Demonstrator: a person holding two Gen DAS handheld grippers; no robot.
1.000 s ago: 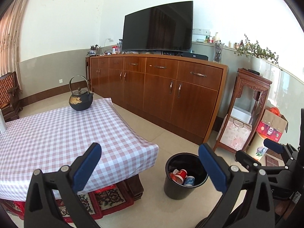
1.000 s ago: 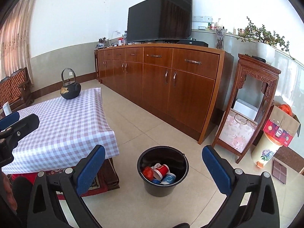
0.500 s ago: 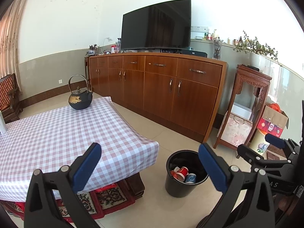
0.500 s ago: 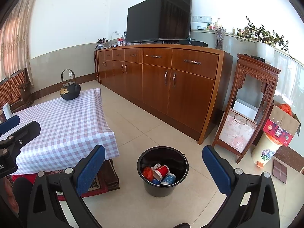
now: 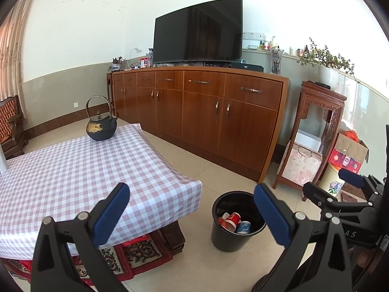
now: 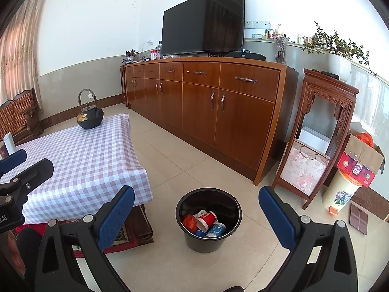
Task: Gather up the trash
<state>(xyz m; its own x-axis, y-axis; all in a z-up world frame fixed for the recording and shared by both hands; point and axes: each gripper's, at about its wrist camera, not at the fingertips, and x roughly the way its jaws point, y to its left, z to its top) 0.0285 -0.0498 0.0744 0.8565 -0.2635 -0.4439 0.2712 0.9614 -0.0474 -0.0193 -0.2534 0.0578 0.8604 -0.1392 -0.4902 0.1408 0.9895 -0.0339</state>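
A black bin [image 5: 220, 233] [image 6: 188, 204] stands on the tiled floor beside the checked table. Inside it lie a red paper cup [image 5: 233, 219] [image 6: 206, 219], a blue cup [image 5: 243, 226] [image 6: 217, 229] and an orange crumpled piece [image 6: 189, 222]. My left gripper [image 5: 190, 200] is open and empty, held above the table's near corner and the bin. My right gripper [image 6: 196, 203] is open and empty, right over the bin. In the left wrist view the right gripper [image 5: 340, 185] shows at the right edge. In the right wrist view the left gripper [image 6: 22, 164] shows at the left edge.
A low table with a purple checked cloth [image 5: 73, 170] [image 6: 85, 155] carries a black iron kettle [image 5: 101, 129] [image 6: 89, 116]. A long wooden sideboard [image 6: 206, 102] with a TV [image 6: 204, 22] runs along the wall. A carved stand [image 6: 323, 126], a cardboard box [image 6: 362, 160] and a flowered container [image 6: 340, 194] are at the right.
Both views have shifted only slightly; the left view has risen a little, so the bin sits lower in it. Both grippers stay open and empty.
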